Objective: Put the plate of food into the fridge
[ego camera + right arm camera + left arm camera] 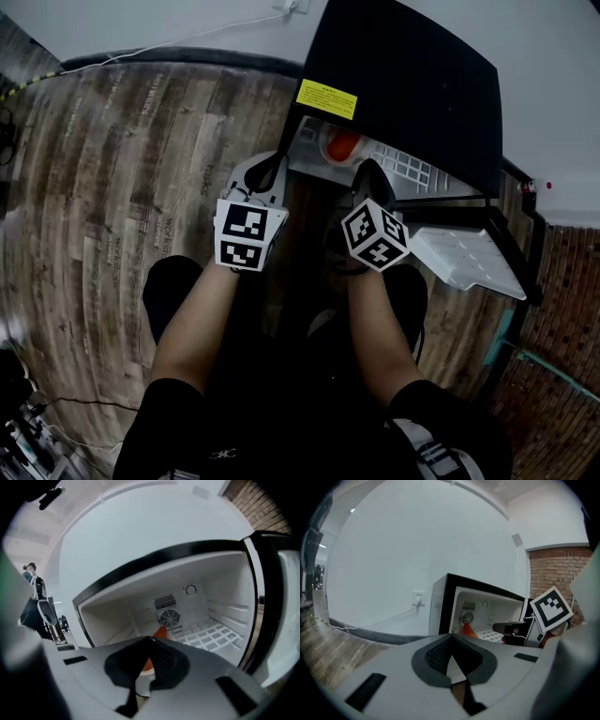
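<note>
Starting w/ the L tongs (pixel 451 639): its two jaws are pressed together at the tips, nothing btw them. R tongs (pixel 147 640) is the same, jaws together and empty. Both point toward the open fridge (pixel 403 75), L tongs just outside its left front corner, R tongs at the opening, a bit right of the plate (pixel 339 147). Plate w/ orange food (pixel 161 632) sits inside the fridge on the white wire shelf (pixel 410 170), at the left part; neither tongs holds it. In the R tongs view the food shows just behind the jaw tips, in front of a round fan (pixel 169 618) on the back wall. Fridge is black outside, white inside, w/ a yellow label (pixel 326 98) on top. Its door (pixel 469 255) stands wide open at the right. Fridge stands on a wood floor (pixel 112 159), against a white wall (pixel 393 564); a socket (pixel 418 596) w/ a cable (pixel 387 620) is left of it. Far left in the R tongs view a person (pixel 35 597) stands.
</note>
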`<move>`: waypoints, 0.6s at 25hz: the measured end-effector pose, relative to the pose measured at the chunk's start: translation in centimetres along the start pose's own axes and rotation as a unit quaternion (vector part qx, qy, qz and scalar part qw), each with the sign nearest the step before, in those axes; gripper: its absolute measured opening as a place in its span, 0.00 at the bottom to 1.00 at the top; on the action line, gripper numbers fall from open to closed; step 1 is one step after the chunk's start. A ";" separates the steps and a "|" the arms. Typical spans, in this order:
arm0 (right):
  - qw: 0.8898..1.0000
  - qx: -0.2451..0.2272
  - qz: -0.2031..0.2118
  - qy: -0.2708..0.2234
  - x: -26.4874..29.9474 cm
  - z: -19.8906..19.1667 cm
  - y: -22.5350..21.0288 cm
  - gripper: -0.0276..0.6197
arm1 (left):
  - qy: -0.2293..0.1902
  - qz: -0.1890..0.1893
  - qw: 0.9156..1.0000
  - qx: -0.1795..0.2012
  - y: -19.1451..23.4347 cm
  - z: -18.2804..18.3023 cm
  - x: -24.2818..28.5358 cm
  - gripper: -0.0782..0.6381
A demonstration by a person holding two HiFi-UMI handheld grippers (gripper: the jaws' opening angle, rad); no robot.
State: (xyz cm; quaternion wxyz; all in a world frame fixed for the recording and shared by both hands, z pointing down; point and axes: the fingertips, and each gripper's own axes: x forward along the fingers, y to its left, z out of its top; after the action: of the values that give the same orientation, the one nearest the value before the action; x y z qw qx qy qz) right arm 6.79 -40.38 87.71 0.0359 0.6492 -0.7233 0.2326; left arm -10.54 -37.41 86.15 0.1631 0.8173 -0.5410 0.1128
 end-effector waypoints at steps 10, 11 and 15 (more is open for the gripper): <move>0.996 -0.027 0.061 0.052 -9.9 12.0 7.3 0.06 | 0.035 -0.005 0.999 0.028 -3.3 11.1 -8.1 0.10; 0.996 -0.033 0.065 0.053 -11.1 13.4 8.0 0.06 | 0.037 -0.001 0.999 0.017 -3.6 12.7 -9.3 0.10; 0.995 -0.053 0.068 0.044 -16.0 20.3 10.1 0.06 | 0.036 0.006 0.999 -0.016 -6.2 19.5 -13.7 0.10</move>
State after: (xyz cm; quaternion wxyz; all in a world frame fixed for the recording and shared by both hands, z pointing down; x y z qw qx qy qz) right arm 4.71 -32.88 61.01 0.0863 0.5847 -0.7749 0.2241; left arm -9.99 -31.14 62.35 0.1948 0.8066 -0.5416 0.1346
